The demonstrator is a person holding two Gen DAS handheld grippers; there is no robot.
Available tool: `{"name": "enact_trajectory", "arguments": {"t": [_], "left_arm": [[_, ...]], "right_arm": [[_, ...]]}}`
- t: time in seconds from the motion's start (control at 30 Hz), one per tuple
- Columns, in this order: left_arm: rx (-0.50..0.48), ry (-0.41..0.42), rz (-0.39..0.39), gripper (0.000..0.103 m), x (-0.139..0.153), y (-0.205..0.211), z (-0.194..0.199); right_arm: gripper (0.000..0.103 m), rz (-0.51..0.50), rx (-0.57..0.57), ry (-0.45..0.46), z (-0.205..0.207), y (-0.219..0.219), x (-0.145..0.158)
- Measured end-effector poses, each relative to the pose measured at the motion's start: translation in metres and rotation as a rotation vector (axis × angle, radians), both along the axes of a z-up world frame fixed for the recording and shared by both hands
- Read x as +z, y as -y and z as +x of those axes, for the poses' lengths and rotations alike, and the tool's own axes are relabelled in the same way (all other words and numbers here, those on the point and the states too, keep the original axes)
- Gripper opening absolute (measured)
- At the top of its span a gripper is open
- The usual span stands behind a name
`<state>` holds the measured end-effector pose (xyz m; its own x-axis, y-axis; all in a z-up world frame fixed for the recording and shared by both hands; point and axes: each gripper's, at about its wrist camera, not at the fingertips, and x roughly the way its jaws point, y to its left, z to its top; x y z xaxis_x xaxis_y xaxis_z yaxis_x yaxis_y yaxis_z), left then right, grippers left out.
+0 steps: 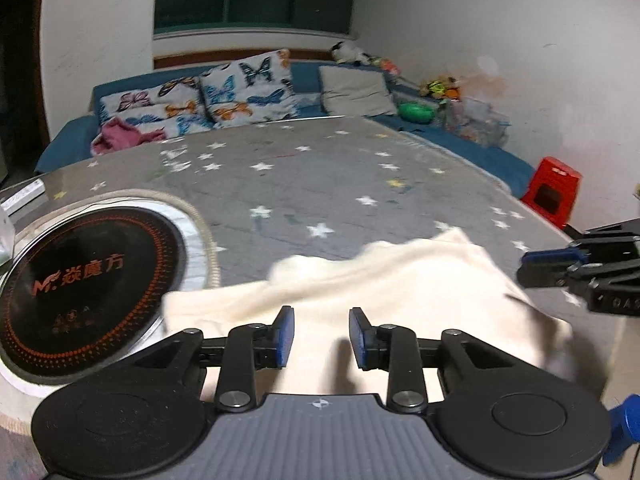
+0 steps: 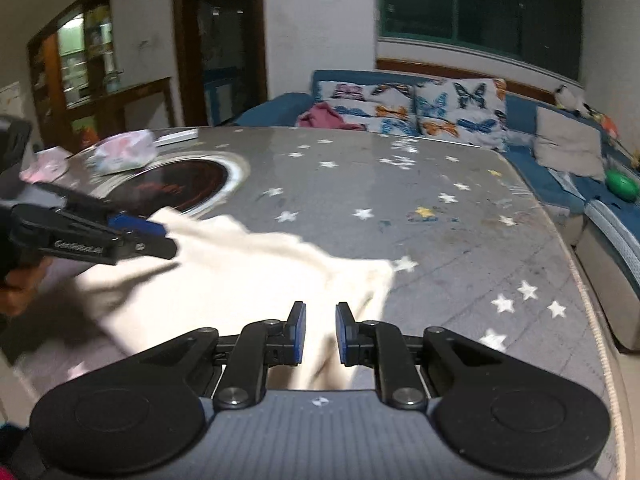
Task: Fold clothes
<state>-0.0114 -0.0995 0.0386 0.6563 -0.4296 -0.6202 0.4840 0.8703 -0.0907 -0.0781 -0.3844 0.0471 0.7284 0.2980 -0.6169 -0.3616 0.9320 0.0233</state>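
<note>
A cream-white garment point(image 1: 372, 292) lies crumpled on the near part of the grey star-patterned table point(image 1: 304, 184); it also shows in the right wrist view point(image 2: 248, 280). My left gripper point(image 1: 321, 336) is open above the garment's near edge, with nothing between its blue pads. My right gripper point(image 2: 321, 332) is open over the garment's right part, also empty. The right gripper shows at the right edge of the left wrist view point(image 1: 560, 268). The left gripper shows at the left of the right wrist view point(image 2: 136, 232), over the cloth's left edge.
A round black induction cooktop point(image 1: 84, 276) is set into the table at left, touching the garment's corner. A packet of tissues point(image 2: 124, 154) and a white strip lie beyond it. A blue sofa with butterfly cushions point(image 1: 224, 96) stands behind. A red stool point(image 1: 554, 190) stands at right.
</note>
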Motion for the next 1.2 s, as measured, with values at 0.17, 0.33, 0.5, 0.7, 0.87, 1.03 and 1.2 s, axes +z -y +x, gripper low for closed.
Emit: {"name": "enact_trajectory", "arguments": {"t": [0.17,0.33,0.5,0.7,0.87,1.03,1.2], "left_arm": [[-0.011,-0.013,0.0,0.033,-0.005,-0.001,-0.023],[0.036,-0.031,0.002,0.033,-0.005,-0.011,-0.033],[0.058,-0.017,0.029,0.04,-0.006,-0.013,-0.042],[0.083,-0.027,0.051,0.05,-0.005,-0.013,-0.046],[0.112,-0.039,0.051,0.063,-0.001,-0.008,-0.048],[0.131,-0.031,0.063,0.079,0.002,-0.004,-0.054],[0.147,-0.015,0.067,0.089,0.006,-0.004,-0.059]], "right_arm": [[0.014,-0.016,0.026,-0.034,-0.015,-0.007,-0.014],[0.015,-0.024,0.039,-0.047,-0.015,-0.014,-0.021],[0.015,-0.02,0.075,-0.037,-0.014,-0.026,-0.022],[0.016,-0.014,0.091,-0.025,-0.014,-0.036,-0.021],[0.028,-0.005,0.066,-0.015,-0.019,-0.036,-0.017],[0.038,0.003,0.041,-0.005,-0.023,-0.036,-0.013],[0.047,0.008,0.021,0.005,-0.027,-0.038,-0.009]]}}
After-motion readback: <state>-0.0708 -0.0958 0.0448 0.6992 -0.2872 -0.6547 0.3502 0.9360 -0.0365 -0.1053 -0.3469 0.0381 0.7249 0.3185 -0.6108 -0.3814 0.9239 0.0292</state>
